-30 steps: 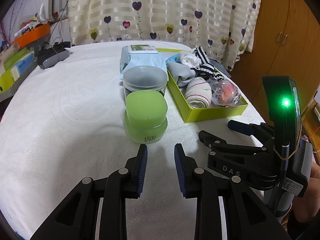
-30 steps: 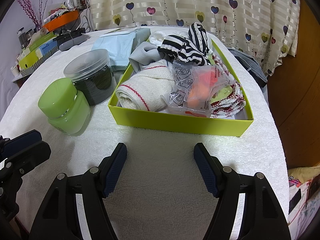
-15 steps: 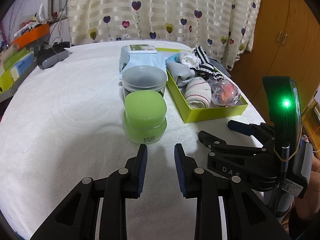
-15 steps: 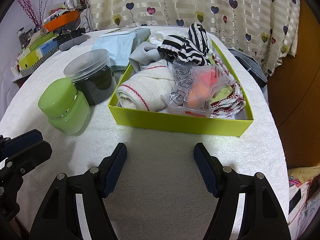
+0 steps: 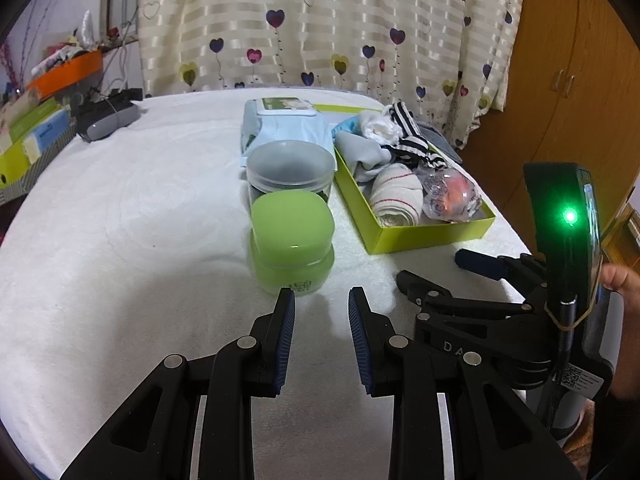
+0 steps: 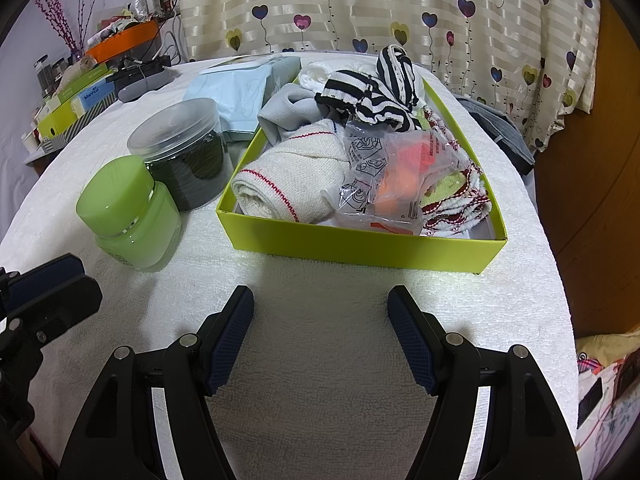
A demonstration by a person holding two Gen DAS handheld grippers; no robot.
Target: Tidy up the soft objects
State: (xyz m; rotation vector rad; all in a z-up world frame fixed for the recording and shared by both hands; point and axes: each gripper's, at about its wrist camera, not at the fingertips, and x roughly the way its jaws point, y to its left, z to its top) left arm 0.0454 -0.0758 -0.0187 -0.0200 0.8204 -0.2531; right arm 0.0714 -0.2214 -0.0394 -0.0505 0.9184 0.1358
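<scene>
Soft items (rolled towel (image 6: 288,184), striped socks (image 6: 376,88), bagged toy (image 6: 392,168)) sit packed in green box (image 6: 360,242) mid-frame, likely sorting mostly done; left gripper (image 5: 320,304) and right gripper (image 6: 320,304) empty, jaws apart, low in frame above bench (image 6: 320,360).

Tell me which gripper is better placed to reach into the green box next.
Right. The right gripper faces the green box head-on, jaws wide and empty. The left gripper points at the green jar, with the box off to its right.
</scene>
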